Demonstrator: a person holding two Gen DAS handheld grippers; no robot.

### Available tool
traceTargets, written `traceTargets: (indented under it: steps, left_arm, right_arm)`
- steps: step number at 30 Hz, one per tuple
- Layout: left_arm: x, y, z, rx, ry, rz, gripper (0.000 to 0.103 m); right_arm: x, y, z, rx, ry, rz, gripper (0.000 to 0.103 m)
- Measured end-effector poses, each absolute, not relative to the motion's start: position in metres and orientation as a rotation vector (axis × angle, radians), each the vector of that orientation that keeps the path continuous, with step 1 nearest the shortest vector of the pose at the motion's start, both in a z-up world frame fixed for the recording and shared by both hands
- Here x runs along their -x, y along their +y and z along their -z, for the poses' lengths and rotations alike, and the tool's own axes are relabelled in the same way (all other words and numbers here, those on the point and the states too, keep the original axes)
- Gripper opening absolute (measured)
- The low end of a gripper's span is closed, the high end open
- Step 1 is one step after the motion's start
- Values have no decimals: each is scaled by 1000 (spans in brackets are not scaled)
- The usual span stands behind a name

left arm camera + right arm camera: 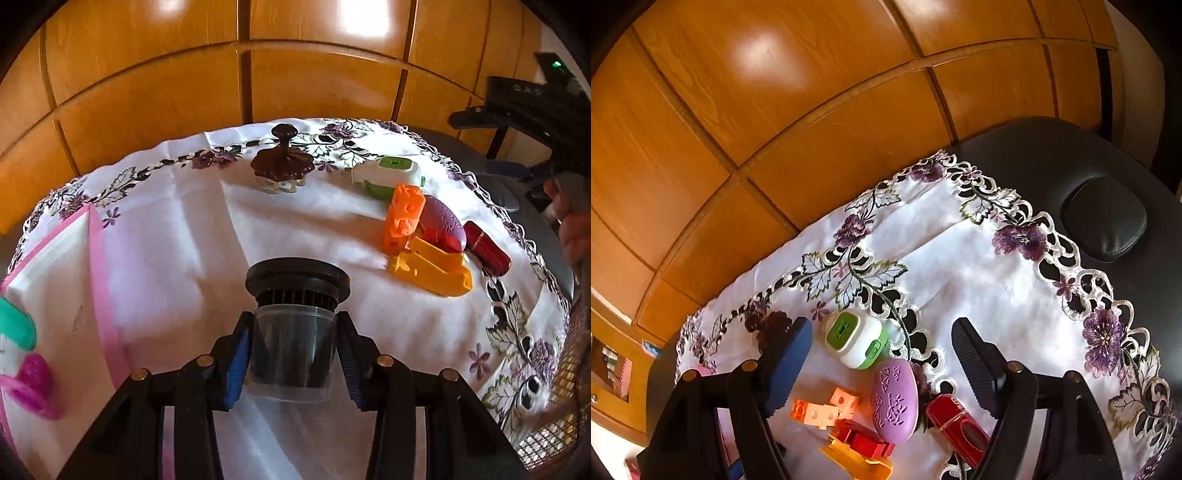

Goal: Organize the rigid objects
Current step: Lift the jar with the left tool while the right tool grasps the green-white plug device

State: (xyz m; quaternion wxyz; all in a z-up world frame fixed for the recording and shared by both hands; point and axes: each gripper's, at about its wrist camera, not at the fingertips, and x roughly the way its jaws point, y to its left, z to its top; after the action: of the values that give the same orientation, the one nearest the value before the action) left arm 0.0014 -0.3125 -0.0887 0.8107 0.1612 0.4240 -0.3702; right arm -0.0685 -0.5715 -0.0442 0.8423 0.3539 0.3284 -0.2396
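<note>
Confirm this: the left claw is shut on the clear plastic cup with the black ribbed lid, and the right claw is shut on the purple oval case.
Wrong about the right claw: the right wrist view shows it open, holding nothing, above the purple oval case. The left claw is indeed shut on the clear plastic cup with the black ribbed lid.

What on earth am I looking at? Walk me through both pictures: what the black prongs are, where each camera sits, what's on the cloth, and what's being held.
There is no robot here. A person holds a hand-operated gripper in each hand, and each one carries a wide-angle camera looking forward along its two jaws, so the black prongs at the bottom of each picture are the jaws.

In the left camera's picture, the left gripper is closed on a clear jar with a black ribbed lid. In the right camera's picture, the right gripper is open and holds nothing.

On the embroidered white tablecloth lie a brown flower-shaped piece with a knob, a green-and-white case, orange blocks, a purple oval piece, a red case and a yellow piece. A white tray with a pink rim sits at the left.
</note>
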Motion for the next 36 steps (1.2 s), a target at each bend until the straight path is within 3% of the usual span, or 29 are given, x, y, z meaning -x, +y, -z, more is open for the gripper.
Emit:
traceTargets:
  steps: [3, 10, 17, 25, 27, 28, 31, 36]
  left_arm:
    - [-4, -309, 95, -329, 926, 792, 43]
    - [0, -310, 101, -339, 923, 797, 42]
    - [-3, -307, 102, -300, 934, 809, 42]
    - [-3, -306, 101, -297, 929, 815, 42]
    - [-3, -306, 101, -297, 927, 814, 43]
    - [-3, -306, 101, -298, 925, 814, 43]
    - [-3, -307, 102, -309, 913, 813, 43]
    - [-2, -304, 97, -301, 900, 820, 42]
  right_arm:
    - [61, -565, 47, -712, 732, 480, 67]
    - [37, -545, 54, -602, 854, 392, 66]
    - [-20, -525, 44, -207, 1080, 288, 78]
    - [-68, -524, 86, -52, 1308, 248, 79]
    - [-74, -525, 98, -50, 1342, 274, 76]
    - [-75, -526, 104, -60, 1346, 297, 62]
    - [-71, -522, 103, -71, 1313, 315, 53]
    - [-51, -519, 73, -110, 1180, 357, 53]
